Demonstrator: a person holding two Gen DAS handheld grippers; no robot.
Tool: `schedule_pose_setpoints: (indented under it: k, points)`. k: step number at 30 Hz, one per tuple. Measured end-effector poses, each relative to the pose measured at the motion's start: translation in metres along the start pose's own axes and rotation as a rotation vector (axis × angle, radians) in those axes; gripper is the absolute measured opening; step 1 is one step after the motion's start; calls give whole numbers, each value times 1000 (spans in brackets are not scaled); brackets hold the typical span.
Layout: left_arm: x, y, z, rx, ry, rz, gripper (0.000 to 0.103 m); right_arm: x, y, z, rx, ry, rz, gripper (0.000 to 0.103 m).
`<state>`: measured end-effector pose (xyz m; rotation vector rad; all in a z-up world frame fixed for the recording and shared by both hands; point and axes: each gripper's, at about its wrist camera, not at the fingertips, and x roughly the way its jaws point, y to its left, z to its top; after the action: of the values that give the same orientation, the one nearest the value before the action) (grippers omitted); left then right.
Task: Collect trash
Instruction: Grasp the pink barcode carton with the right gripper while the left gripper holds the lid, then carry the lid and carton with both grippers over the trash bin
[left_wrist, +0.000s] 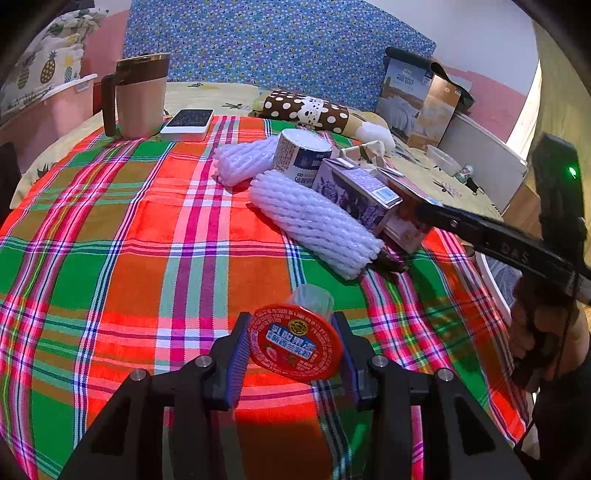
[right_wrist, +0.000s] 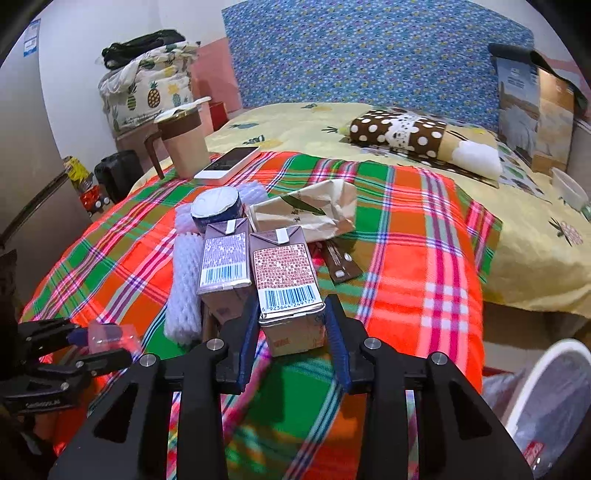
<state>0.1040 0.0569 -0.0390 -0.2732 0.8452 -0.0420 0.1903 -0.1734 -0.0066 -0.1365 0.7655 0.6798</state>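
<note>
My left gripper (left_wrist: 291, 322) is shut on a small clear jelly cup with a red lid (left_wrist: 295, 341), held just above the plaid cloth (left_wrist: 129, 240). In the right wrist view the left gripper (right_wrist: 105, 343) shows at the lower left with the cup (right_wrist: 110, 334). My right gripper (right_wrist: 292, 301) is shut on a brown drink carton (right_wrist: 286, 273); its pads meet both sides. A purple carton (right_wrist: 223, 258), a foam net (right_wrist: 183, 280), a foil-topped yogurt cup (right_wrist: 218, 208), a crumpled paper bag (right_wrist: 306, 214) and a brown wrapper strip (right_wrist: 341, 264) lie around it.
A white bin with a plastic liner (right_wrist: 546, 398) stands at the lower right, beside the bed. A mug (left_wrist: 140, 96) and a white phone-like slab (left_wrist: 188, 123) sit at the cloth's far left. A polka-dot pillow (left_wrist: 306, 110) and a quilt box (left_wrist: 417, 103) lie behind.
</note>
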Motion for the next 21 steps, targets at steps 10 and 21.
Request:
schedule_pose_setpoints:
  k: [10, 21]
  points:
    - [-17, -24, -1, 39, -26, -33, 43, -44, -11, -25, 104, -47, -33, 36]
    - [-29, -63, -2, 108, -41, -76, 43, -66, -17, -39, 159, -82, -67, 36]
